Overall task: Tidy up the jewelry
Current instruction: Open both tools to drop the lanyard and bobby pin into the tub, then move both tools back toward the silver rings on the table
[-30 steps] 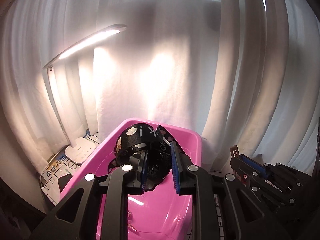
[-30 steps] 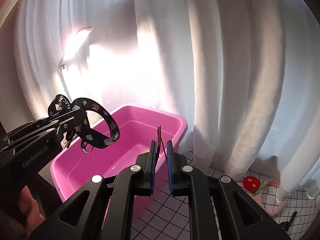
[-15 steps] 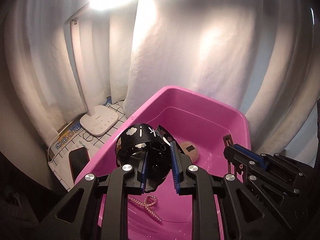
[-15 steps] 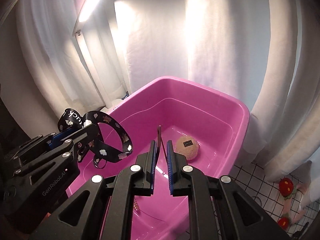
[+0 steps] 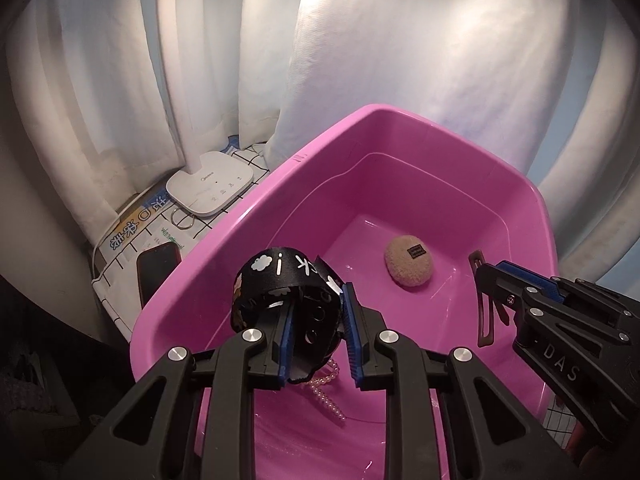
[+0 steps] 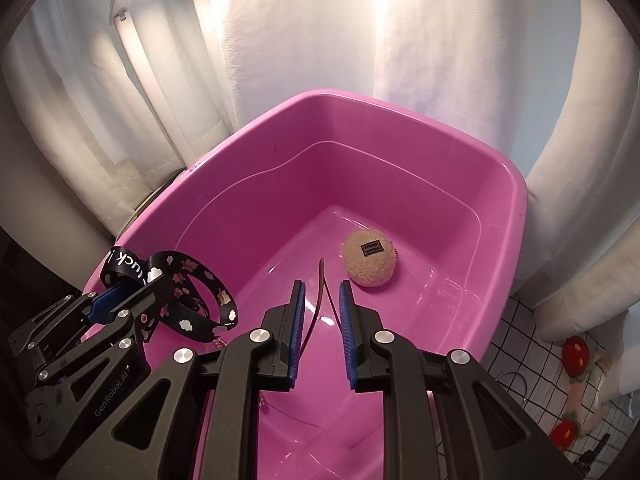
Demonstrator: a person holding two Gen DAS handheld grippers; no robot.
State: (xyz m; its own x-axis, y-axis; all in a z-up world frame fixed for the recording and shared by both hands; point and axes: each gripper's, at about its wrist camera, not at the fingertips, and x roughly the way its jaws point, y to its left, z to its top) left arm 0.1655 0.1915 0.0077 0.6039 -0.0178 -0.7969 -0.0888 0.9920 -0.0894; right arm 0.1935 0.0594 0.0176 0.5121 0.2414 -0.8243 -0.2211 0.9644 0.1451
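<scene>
A pink plastic tub point(image 5: 400, 128) point(image 6: 360, 104) sits below both grippers. My left gripper point(image 5: 316, 336) is shut on a black patterned ribbon band point(image 5: 280, 276), held over the tub's near left side; the band also shows in the right wrist view point(image 6: 188, 304). My right gripper point(image 6: 322, 332) has its jaws parted, with a thin brown hair clip point(image 6: 322, 292) between them; the clip also shows in the left wrist view point(image 5: 482, 304). A beige fuzzy hair clip point(image 5: 408, 266) point(image 6: 370, 258) and a pearl piece point(image 5: 326, 392) lie on the tub floor.
A white lamp base point(image 5: 210, 188) stands left of the tub, with a dark phone point(image 5: 156, 266) and printed paper beside it. White curtains hang behind. Red strawberry toys point(image 6: 576, 354) lie on checkered cloth at the right.
Both grippers have tilted down and moved closer over the tub. The right gripper's jaws have widened around the brown clip. The left gripper still holds the ribbon band.
</scene>
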